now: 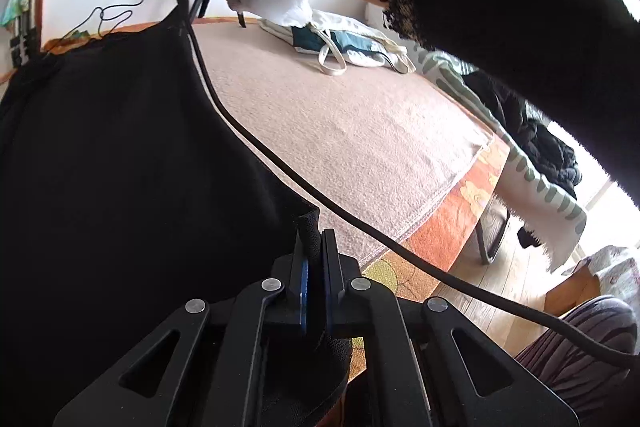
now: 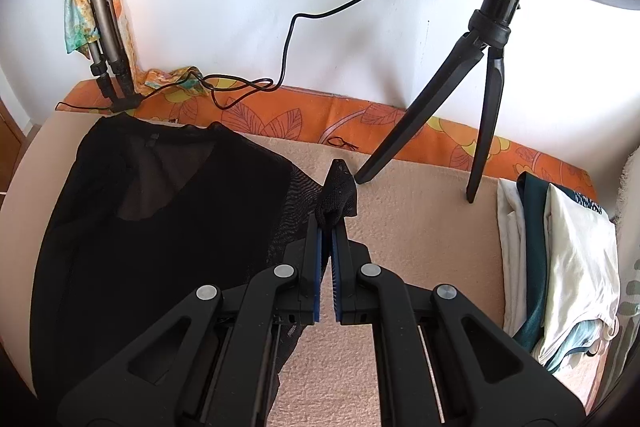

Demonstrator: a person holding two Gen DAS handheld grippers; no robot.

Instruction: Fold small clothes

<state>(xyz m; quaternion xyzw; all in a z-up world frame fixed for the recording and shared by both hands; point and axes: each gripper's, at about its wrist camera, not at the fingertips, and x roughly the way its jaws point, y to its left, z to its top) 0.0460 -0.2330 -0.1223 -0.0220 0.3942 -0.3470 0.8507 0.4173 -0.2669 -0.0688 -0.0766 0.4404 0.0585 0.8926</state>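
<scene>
Pinching a corner of the sheer black mesh garment [image 2: 160,211], the right gripper [image 2: 327,227] has its jaws pressed onto the fabric, which spreads leftward from them over the beige towel-covered bed [image 2: 420,227]. Jaws of the left gripper [image 1: 315,247] likewise clamp another edge of the garment [image 1: 120,167], which lies left of them. Folded white and teal clothes [image 2: 568,267] lie far right of the right jaws.
</scene>
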